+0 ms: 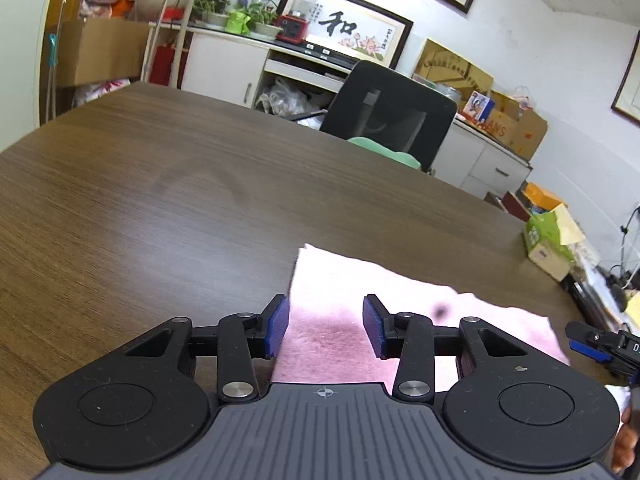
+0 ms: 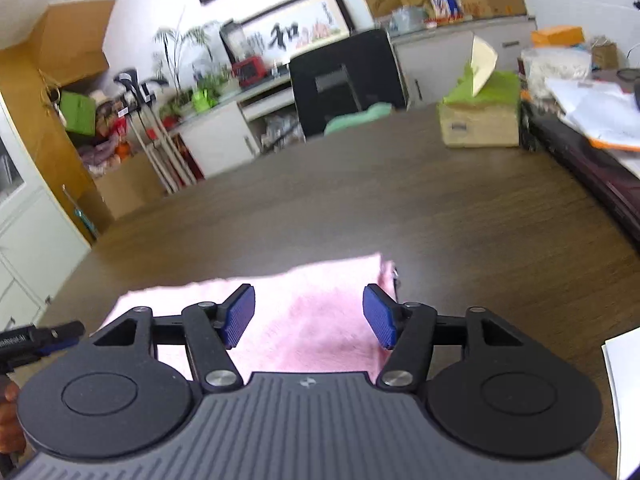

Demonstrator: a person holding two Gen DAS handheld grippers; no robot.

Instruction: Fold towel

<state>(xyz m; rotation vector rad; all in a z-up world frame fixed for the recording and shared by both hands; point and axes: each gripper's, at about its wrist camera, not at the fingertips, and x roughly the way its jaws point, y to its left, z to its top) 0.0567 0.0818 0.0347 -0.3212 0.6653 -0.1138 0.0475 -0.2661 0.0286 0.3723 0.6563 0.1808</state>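
Left wrist view: the left gripper (image 1: 326, 328) is spread wide and holds nothing. The pink towel (image 1: 372, 312) lies flat on the table (image 1: 160, 208), under and ahead of the pads, its left edge just beside the left pad (image 1: 278, 330). A tissue box (image 1: 550, 240) sits far right.

Right wrist view: the right gripper (image 2: 309, 316) is likewise released, above the towel (image 2: 308, 312). The towel's right edge lies by the right pad (image 2: 380, 316). The tissue box (image 2: 480, 116) stands well ahead.
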